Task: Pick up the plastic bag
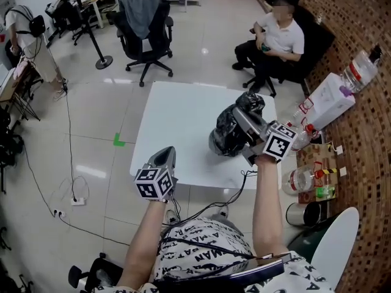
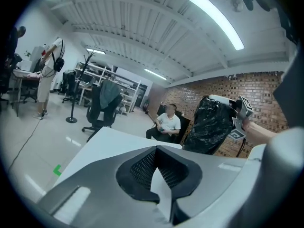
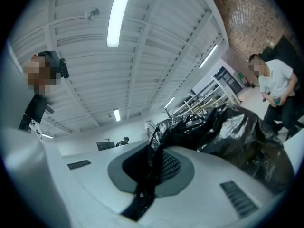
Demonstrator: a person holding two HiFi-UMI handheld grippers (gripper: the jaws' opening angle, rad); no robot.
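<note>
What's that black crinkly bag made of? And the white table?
The black bag looks like thin, glossy plastic film: it crinkles into folds and catches bright glints. The white table looks hard, smooth and matte, maybe laminate or painted board; I cannot tell which.

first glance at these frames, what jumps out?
The crumpled black plastic bag stands out over the right side of the white table, with the right gripper shut on a pinch of its film. The left gripper is shut, apart from the bag, at the table's near edge. Beyond the table, a person sits by the brick wall.
</note>
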